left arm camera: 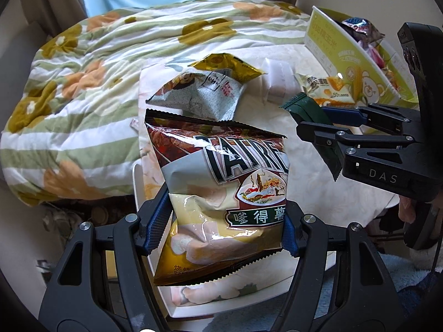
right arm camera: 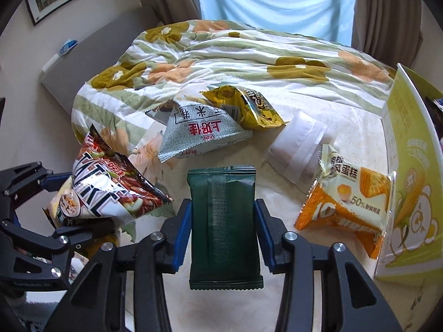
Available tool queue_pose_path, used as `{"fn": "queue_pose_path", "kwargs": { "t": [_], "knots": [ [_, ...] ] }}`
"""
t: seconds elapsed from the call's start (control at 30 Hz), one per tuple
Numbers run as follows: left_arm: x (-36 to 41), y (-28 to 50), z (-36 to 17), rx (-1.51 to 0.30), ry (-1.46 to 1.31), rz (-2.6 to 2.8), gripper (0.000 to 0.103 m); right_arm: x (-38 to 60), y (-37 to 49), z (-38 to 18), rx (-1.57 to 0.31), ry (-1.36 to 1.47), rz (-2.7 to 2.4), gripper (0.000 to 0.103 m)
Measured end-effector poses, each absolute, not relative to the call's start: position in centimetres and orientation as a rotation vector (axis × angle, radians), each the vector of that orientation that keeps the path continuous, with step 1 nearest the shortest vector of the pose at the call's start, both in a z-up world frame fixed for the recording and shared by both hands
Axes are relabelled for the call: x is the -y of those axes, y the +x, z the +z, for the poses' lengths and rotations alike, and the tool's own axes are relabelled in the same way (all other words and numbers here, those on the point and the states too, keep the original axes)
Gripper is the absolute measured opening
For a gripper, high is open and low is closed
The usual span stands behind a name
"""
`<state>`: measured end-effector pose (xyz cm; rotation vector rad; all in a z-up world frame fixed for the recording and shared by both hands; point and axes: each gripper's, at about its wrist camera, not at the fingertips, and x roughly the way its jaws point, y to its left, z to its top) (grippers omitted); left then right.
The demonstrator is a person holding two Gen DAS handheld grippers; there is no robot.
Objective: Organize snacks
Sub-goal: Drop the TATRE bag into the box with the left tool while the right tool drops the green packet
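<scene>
Two sets of jaws pinching: left gripper (left arm camera: pixel 225 225) on chip bag (left arm camera: pixel 221 193), right gripper (right arm camera: pixel 223 238) on green packet (right arm camera: pixel 224 221).

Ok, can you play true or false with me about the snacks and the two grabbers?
1. The left gripper is squeezing a big shiny brown-and-white chip bag. True.
2. The right gripper is empty. False: it is clamped on a flat dark green foil packet.
3. The orange cake packet lies beside the yellow-green cardboard box. True.
4. The grey-and-white snack bag with red writing is inside the box. False: it lies on the white tabletop, next to a gold foil packet.
5. A flowery quilt lies behind the snacks. True.
</scene>
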<state>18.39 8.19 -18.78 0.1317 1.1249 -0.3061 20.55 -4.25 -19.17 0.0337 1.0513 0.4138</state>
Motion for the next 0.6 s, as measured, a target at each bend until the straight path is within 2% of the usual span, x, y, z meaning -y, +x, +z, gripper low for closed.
{"fn": "queue_pose_path", "kwargs": {
  "t": [0.3, 0.6],
  "knots": [
    [-3.0, 18.6, -14.5, -1.003, 0.141, -0.381, 0.064, 10.8, 18.9, -13.9, -0.956, 0.197, 0.299, 0.040],
    [8.4, 22.3, -10.4, -0.908, 0.083, -0.468, 0.064, 21.5, 17.9, -9.1, -0.836, 0.212, 0.210, 0.040]
  ]
}}
